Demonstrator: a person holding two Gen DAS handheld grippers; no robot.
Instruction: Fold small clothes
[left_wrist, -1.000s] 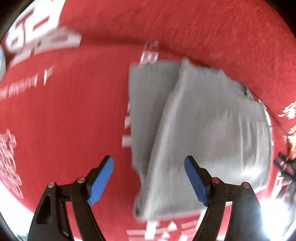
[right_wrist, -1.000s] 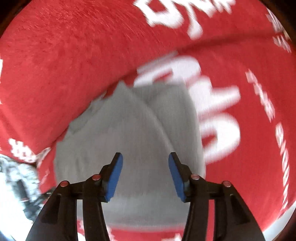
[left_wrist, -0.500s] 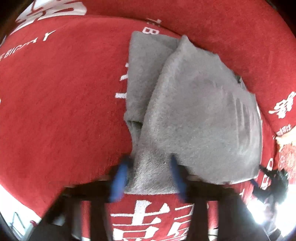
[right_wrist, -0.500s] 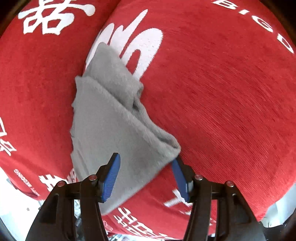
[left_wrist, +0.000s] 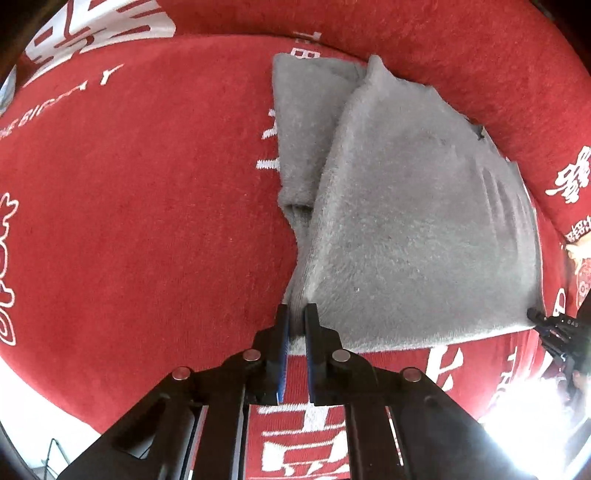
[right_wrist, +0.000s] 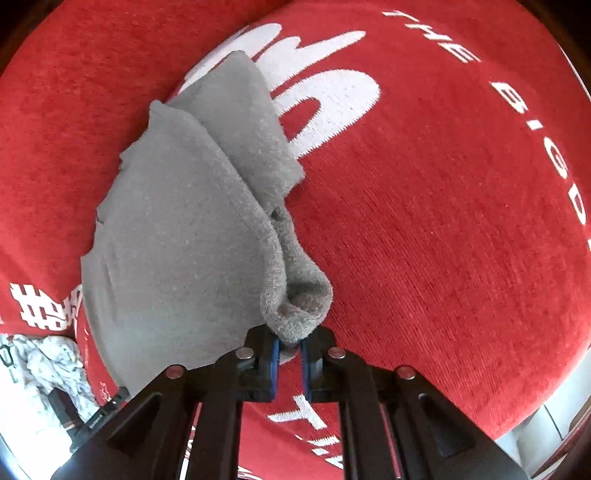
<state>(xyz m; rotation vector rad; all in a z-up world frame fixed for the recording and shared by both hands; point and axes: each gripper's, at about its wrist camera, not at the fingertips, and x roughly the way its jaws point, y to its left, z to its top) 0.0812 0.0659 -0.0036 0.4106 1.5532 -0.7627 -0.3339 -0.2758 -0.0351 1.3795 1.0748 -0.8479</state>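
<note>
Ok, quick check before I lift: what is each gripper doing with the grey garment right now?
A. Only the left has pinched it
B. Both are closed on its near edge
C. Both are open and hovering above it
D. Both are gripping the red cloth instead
B: the left gripper and the right gripper each have grey garment fabric pinched between their blue pads, having just closed on it.

Bright, even daylight fills both fisheye views, sharp at centre. Glare blows out the lower corners, strongest at lower right in the left wrist view. Edges curve heavily into dark vignette; shadows under the grey garment (left_wrist: 406, 206) stay soft.
</note>
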